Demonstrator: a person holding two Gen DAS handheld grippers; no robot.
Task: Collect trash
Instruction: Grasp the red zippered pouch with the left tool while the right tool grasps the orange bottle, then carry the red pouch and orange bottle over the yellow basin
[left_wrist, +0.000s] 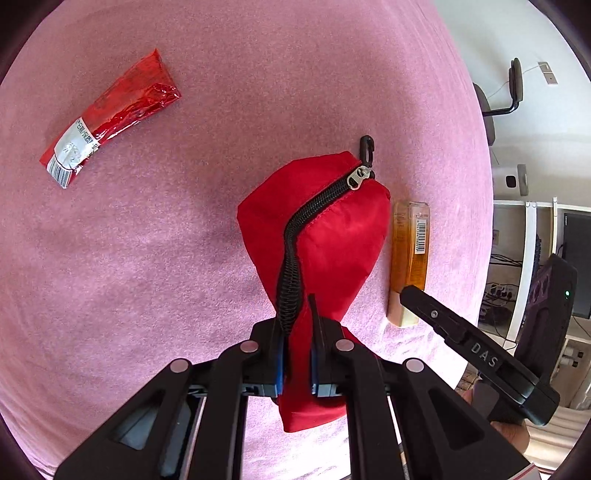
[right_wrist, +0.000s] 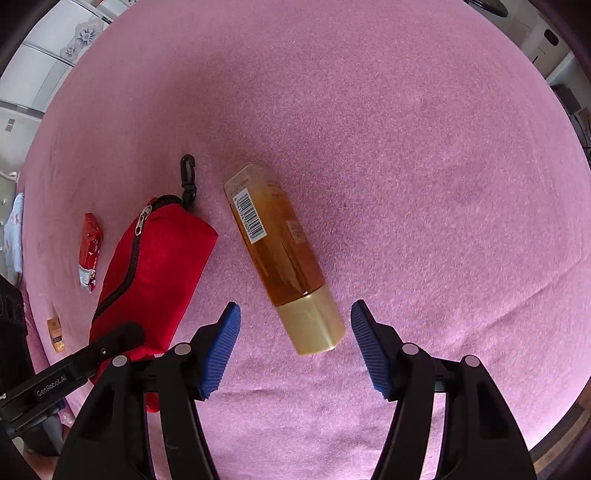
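My left gripper (left_wrist: 297, 332) is shut on the near end of a red zip pouch (left_wrist: 325, 229), which lies on the pink cloth (left_wrist: 184, 258). A red foil wrapper (left_wrist: 110, 118) lies at the far left of it. An amber bottle (left_wrist: 410, 254) with a cream cap lies right of the pouch. In the right wrist view my right gripper (right_wrist: 295, 343) is open, with the bottle's cap (right_wrist: 314, 325) between and just beyond the blue pads (right_wrist: 221, 347). The pouch (right_wrist: 155, 273) and wrapper (right_wrist: 89, 251) show at the left there.
A small gold box (right_wrist: 56, 334) lies near the cloth's left edge. The right gripper's finger (left_wrist: 461, 339) reaches in beside the bottle. Shelves, cables and a chair (left_wrist: 509, 96) stand beyond the cloth's right edge.
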